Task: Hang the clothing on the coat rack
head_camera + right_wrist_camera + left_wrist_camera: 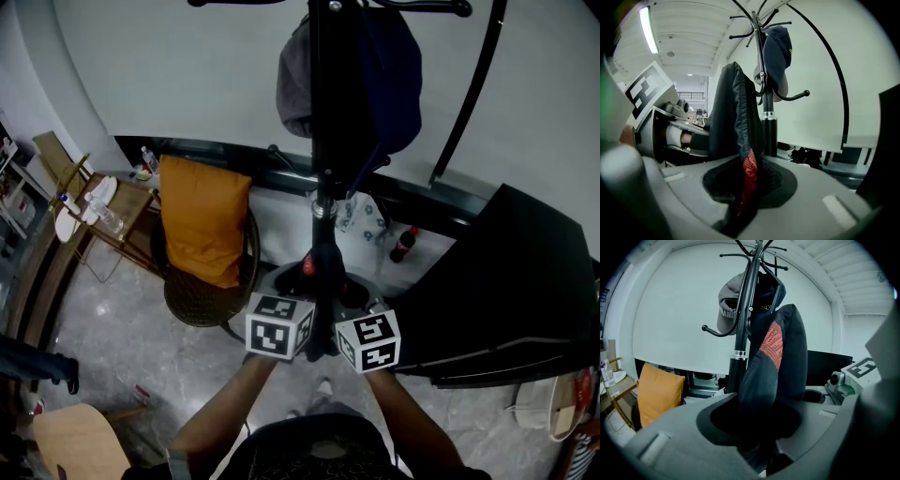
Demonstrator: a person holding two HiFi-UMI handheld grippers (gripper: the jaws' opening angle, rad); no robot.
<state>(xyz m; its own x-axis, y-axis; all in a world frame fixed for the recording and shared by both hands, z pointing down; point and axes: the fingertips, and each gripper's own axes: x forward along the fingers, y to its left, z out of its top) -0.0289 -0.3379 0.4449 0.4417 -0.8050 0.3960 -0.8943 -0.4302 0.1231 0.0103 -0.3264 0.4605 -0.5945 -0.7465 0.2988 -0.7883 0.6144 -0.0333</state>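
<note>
Together, both forearms reach from 6 o'clock toward the coat rack. Right gripper clamps the dark jacket hanging at 12 o'clock; left gripper has jaws apart around its fabric.

Left gripper jaws parted round dark garment hanging on coat rack; grey cap hooked.

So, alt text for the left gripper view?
A dark garment with a red patch rises from between the left gripper's jaws, before a black coat rack bearing a grey cap. An orange cushion sits at left.
</note>
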